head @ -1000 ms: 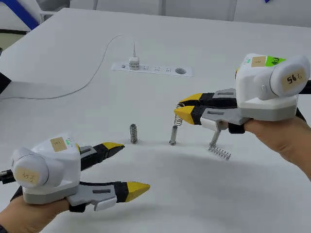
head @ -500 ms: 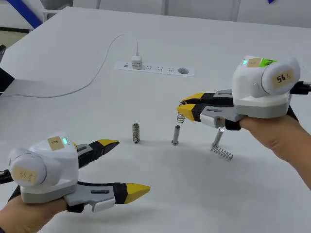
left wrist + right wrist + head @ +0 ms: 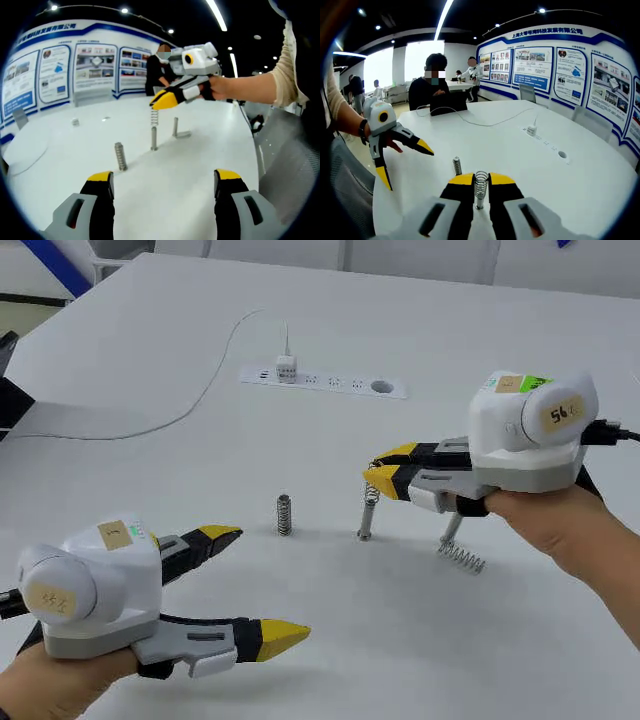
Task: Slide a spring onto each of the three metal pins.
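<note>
White worktop (image 3: 400,640) carried everything I was handling. Nearest me, by the near left corner, my left gripper (image 3: 268,582) hung above the surface with its jaws spread wide and nothing between them. Further in, around the middle of the worktop, the three metal pins stood in a row. The left pin (image 3: 284,515) already wore a spring along its length. The middle pin (image 3: 365,525) was bare. The right pin (image 3: 452,528) was partly hidden under my right hand, with a loose spring (image 3: 461,557) lying flat just beside its foot.

Above the middle pin, my right gripper (image 3: 375,468) had its yellow-tipped jaws closed on the top of a second spring (image 3: 371,494). This one hung upright, its lower end meeting the pin's top. Whether it had started over the pin I could not tell.

Well beyond, toward the far edge, a white power strip (image 3: 325,383) lay flat with a plug in it. Its cable (image 3: 200,400) curved away toward the left edge.
</note>
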